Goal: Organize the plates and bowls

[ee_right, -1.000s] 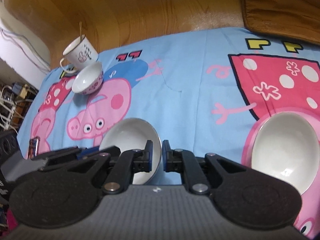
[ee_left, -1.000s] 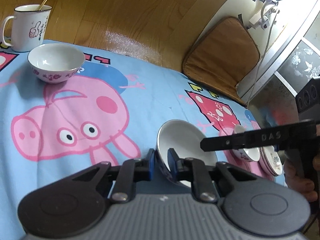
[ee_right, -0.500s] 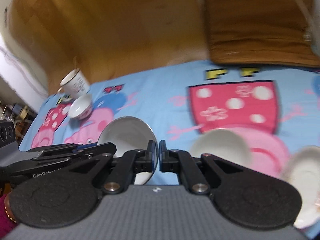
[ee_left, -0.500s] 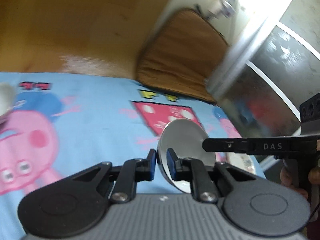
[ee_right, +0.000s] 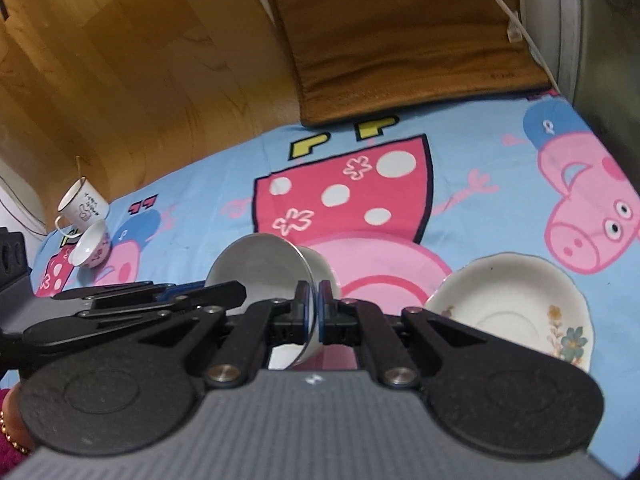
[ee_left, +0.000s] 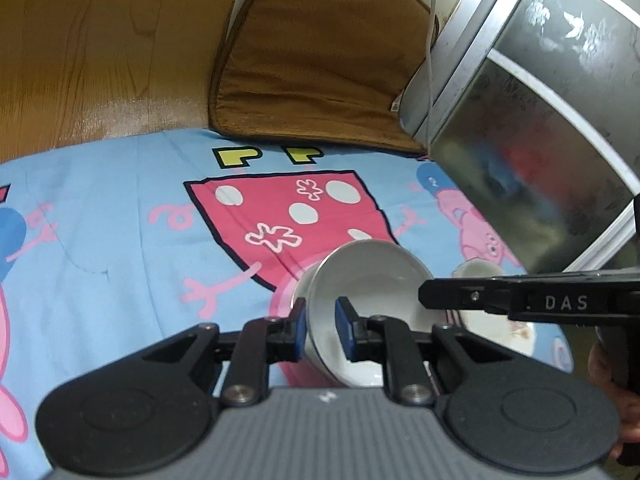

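Note:
A plain white bowl [ee_left: 372, 280] hangs tilted over the pink print of the cartoon cloth [ee_left: 120, 240], held by both grippers. My left gripper [ee_left: 322, 322] has its blue pads on the bowl's near rim, and its jaws are opening slightly. From the right, my right gripper [ee_left: 428, 298] reaches in side-on. In the right wrist view that right gripper [ee_right: 314, 310] is shut on the opposite rim of the bowl [ee_right: 260, 268], with the left gripper [ee_right: 236, 292] beside it. A white edge under the bowl [ee_left: 303, 286] looks like a second bowl, mostly hidden.
A floral plate [ee_right: 508, 308] lies on the cloth just right of the held bowl. Far left stand a small patterned bowl [ee_right: 92, 246] and a mug [ee_right: 82, 204] with a spoon. A brown cushion [ee_right: 400, 40] and a metal cabinet [ee_left: 540, 120] border the cloth.
Both grippers have carried the bowl to the right, from the pig's face to the pink dress print beside the plate. The mug and small bowl have slid out of the left wrist view.

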{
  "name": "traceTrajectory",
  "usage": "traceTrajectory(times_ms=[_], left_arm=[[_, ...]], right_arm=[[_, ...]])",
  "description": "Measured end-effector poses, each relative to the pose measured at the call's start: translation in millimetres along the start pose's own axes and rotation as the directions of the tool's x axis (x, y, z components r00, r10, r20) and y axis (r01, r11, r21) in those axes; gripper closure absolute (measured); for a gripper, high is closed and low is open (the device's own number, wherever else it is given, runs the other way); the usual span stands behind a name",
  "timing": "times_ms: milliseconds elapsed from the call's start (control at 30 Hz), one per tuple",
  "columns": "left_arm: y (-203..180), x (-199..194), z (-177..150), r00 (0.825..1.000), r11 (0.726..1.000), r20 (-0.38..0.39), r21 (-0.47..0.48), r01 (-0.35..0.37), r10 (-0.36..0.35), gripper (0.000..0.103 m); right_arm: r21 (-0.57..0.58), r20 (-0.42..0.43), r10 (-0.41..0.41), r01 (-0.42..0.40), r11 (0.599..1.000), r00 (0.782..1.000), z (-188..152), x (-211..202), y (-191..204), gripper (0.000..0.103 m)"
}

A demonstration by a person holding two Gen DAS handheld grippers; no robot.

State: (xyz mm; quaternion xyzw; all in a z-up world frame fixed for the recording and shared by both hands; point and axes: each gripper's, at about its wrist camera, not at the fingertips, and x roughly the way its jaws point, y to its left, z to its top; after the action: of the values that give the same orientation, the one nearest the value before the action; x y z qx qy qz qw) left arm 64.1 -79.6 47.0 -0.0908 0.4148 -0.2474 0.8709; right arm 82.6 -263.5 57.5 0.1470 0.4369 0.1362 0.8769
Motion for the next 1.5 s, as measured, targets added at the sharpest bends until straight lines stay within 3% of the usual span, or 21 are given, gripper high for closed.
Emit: traceTrajectory(times_ms=[167, 267, 467, 633, 767, 867, 1100, 1200, 1267, 1333, 1500], left_arm=[[-10, -1, 2, 1.000, 1.000, 0.021, 0.027, -0.011, 0.010, 0.065], [-18, -10, 2, 0.995, 0.994, 0.082, 0.079, -0.071, 0.064, 0.048], [-13, -36, -1, 0.988, 0.992, 0.138, 0.094, -0.078, 0.065, 0.048], [15, -66, -14, 0.987, 0.996, 0.153, 0.066, -0.058, 0.047, 0.048], [63, -94, -31, 0.988, 0.998, 0.141, -0.028, -0.061, 0.065, 0.049], [106, -122, -43, 0.981, 0.988, 0.151, -0.113, -0.109, 0.125, 0.049], [199, -190, -48, 0.931, 0.928, 0.187, -0.271, -0.257, 0.313, 0.049], [231, -204, -32, 0.908, 0.900, 0.174, -0.294, -0.321, 0.381, 0.049], [248, -204, -22, 0.902, 0.887, 0.155, -0.306, -0.345, 0.404, 0.051], [260, -197, -13, 0.903, 0.882, 0.132, -0.312, -0.354, 0.410, 0.053], [280, -170, -3, 0.926, 0.889, 0.067, -0.314, -0.333, 0.370, 0.053]], right_arm=[[0.009, 0.004, 0.010, -0.010, 1.000, 1.000, 0, 7, -7, 0.092], [0.013, 0.014, 0.002, -0.002, 1.000, 1.000, 0, 8, -8, 0.090], [-0.024, 0.105, -0.041, 0.044, 0.999, 0.994, 1, -7, 1, 0.085], [-0.061, 0.137, 0.027, -0.019, 0.998, 0.990, 8, -22, 25, 0.085], [-0.105, 0.082, 0.100, -0.091, 0.990, 0.992, 10, -15, 56, 0.085], [-0.120, 0.022, 0.149, -0.145, 0.982, 0.989, 9, -2, 81, 0.085], [-0.148, -0.123, 0.218, -0.236, 0.961, 0.968, 8, 50, 154, 0.085], [-0.186, -0.153, 0.232, -0.258, 0.948, 0.961, 13, 73, 190, 0.071], [-0.209, -0.160, 0.232, -0.263, 0.942, 0.959, 19, 88, 214, 0.068], [-0.226, -0.176, 0.230, -0.266, 0.937, 0.957, 26, 105, 235, 0.068], [-0.277, -0.208, 0.179, -0.234, 0.932, 0.962, 38, 151, 276, 0.068]])
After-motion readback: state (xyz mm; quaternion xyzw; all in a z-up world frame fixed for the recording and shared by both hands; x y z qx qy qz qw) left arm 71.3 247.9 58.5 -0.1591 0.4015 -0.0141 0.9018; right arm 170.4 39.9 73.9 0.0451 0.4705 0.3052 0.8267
